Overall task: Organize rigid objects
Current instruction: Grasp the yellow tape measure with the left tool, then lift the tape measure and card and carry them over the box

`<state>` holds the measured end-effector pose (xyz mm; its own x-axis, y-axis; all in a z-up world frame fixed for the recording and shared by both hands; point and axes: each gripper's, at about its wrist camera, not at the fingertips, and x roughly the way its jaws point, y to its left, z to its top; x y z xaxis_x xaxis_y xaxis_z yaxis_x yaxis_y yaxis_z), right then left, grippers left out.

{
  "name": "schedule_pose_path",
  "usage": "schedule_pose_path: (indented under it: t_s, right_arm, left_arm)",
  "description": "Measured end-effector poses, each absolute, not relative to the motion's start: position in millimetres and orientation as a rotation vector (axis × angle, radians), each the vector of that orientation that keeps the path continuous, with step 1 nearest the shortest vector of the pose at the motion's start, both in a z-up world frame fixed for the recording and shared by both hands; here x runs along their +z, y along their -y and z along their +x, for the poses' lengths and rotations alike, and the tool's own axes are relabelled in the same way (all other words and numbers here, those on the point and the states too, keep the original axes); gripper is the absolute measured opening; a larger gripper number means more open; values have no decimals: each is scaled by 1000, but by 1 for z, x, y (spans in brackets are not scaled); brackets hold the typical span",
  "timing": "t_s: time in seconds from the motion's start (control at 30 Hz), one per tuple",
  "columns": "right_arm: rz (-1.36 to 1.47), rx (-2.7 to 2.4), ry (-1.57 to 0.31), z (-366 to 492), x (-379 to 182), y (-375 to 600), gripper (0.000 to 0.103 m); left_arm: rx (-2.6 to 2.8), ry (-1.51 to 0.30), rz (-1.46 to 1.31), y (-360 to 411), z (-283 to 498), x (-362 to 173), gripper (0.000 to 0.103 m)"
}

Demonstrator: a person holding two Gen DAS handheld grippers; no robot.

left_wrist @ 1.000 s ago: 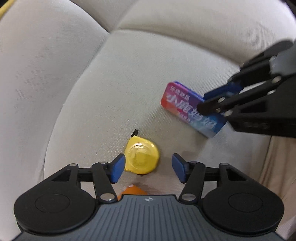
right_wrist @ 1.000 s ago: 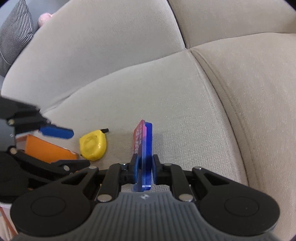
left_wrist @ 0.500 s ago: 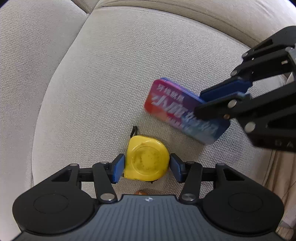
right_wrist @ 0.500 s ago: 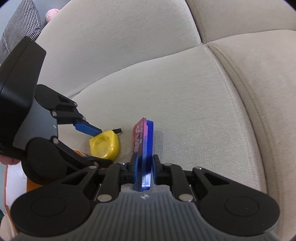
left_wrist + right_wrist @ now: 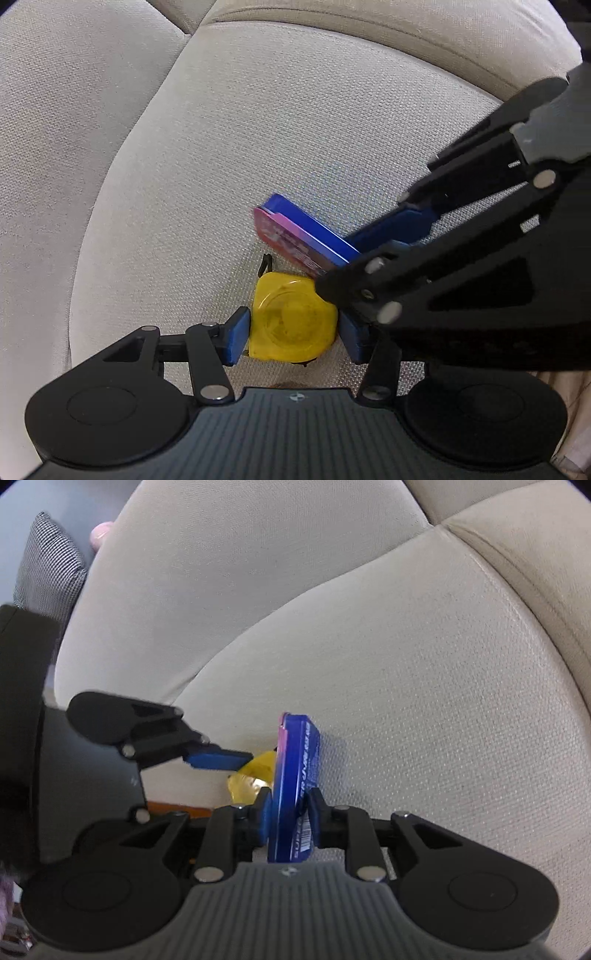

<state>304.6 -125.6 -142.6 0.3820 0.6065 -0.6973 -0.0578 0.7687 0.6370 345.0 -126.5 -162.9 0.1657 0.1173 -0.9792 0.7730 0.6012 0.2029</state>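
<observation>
Now the left gripper (image 5: 293,330) has closed its pads onto the yellow tape measure (image 5: 291,323), securing that pickup, while just beyond it the right gripper (image 5: 287,818) is opening its jaws around the blue card box (image 5: 293,775) standing between them, apparently releasing it onto the sofa cushion (image 5: 295,129).

A beige woven-fabric sofa seat cushion (image 5: 295,129) fills the frame; at lower centre a rounded yellow plastic tape measure (image 5: 293,321) rests on it, a flat blue-and-pink tin (image 5: 295,236) standing on edge just beside.

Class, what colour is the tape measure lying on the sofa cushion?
Yellow. The tape measure shows best in the left wrist view.
</observation>
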Motion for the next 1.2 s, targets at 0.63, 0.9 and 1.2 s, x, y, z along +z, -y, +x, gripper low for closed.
schedule_pose_path:
  t_s: [0.63, 0.9, 1.2]
  right_arm:
    - [472, 354, -999, 255, -66, 156, 13]
    - [453, 489, -870, 214, 8, 124, 13]
    - [400, 682, -910, 195, 33, 16, 13]
  left_arm:
    - [-503, -1113, 477, 124, 286, -49, 58]
    - [-413, -1020, 381, 60, 257, 19, 59]
    - [-201, -1063, 327, -34, 227, 3, 59]
